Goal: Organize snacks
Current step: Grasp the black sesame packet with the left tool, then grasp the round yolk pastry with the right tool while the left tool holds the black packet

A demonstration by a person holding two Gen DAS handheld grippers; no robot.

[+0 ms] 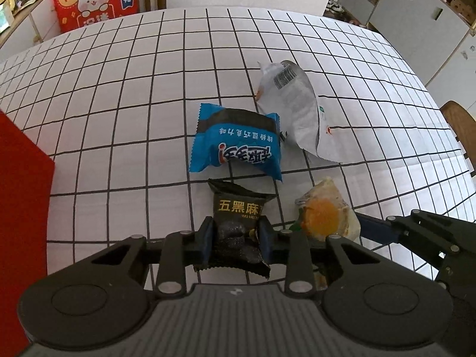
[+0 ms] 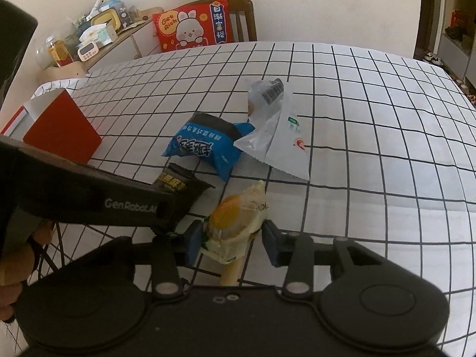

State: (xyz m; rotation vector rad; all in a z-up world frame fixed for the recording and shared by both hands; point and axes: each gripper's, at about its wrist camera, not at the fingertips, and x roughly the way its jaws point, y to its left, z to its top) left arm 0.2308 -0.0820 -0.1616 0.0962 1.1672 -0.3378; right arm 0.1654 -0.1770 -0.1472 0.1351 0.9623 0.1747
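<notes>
A black snack packet [image 1: 238, 208] with gold lettering lies on the checked tablecloth [image 1: 119, 89]. My left gripper [image 1: 236, 235] is shut on its near half, with both blue pads pressed into its sides. Just to its right sits a clear-wrapped yellow pastry [image 2: 232, 217], and my right gripper [image 2: 232, 238] is shut on it, a pad against each side. The pastry [image 1: 324, 217] also shows in the left wrist view. Beyond them lie a blue packet [image 1: 238, 142] and a silver-white pouch [image 1: 297, 110], which overlaps the blue one.
A red box [image 2: 62, 136] stands at the table's left side. At the far edge a red rabbit cushion [image 2: 193, 26] leans on a wooden chair. A cluttered sideboard [image 2: 89, 38] lies beyond. A person's hand [image 2: 17, 267] holds the left gripper's handle.
</notes>
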